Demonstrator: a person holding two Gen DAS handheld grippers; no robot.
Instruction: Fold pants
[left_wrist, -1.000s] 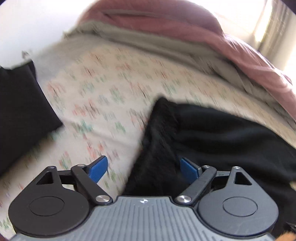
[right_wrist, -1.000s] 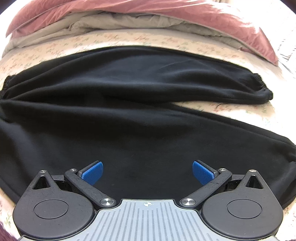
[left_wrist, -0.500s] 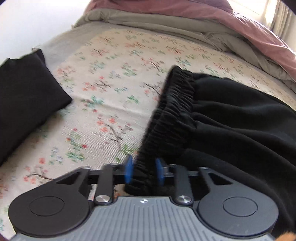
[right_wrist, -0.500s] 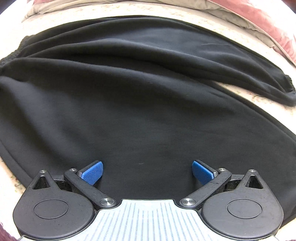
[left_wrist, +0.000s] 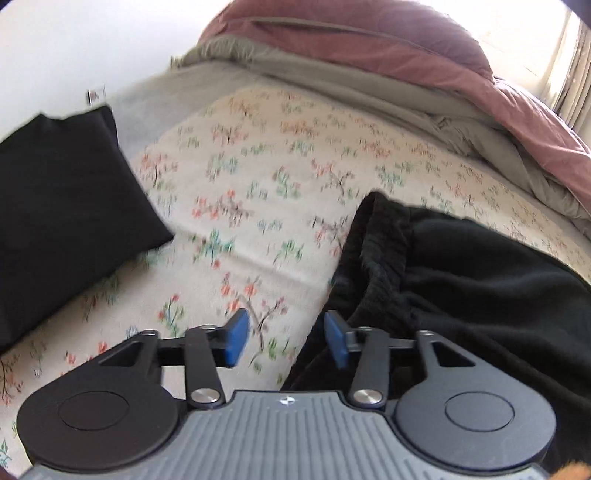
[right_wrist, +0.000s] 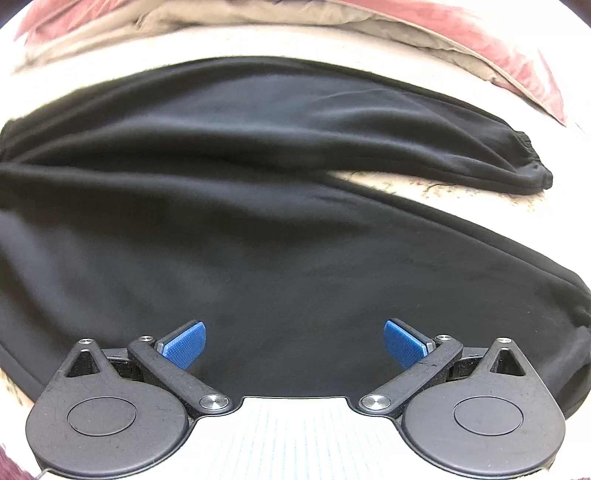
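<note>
Black sweatpants (right_wrist: 258, 221) lie spread across a floral bedsheet (left_wrist: 258, 192), both legs stretched to the right with cuffs at the right end. Their gathered elastic waistband (left_wrist: 373, 258) shows in the left wrist view. My left gripper (left_wrist: 284, 341) is open and empty, hovering over the sheet just left of the waistband's near edge. My right gripper (right_wrist: 293, 343) is wide open and empty, low over the middle of the near leg.
A folded black garment (left_wrist: 62, 229) lies on the sheet at the left. A grey blanket (left_wrist: 369, 88) and a dusky pink duvet (left_wrist: 406, 48) are bunched along the far side of the bed. A white wall stands behind.
My left gripper was shut on the waistband half a second ago; it has let go, opened and drawn back slightly left. My right gripper has pulled back a little, staying open.
</note>
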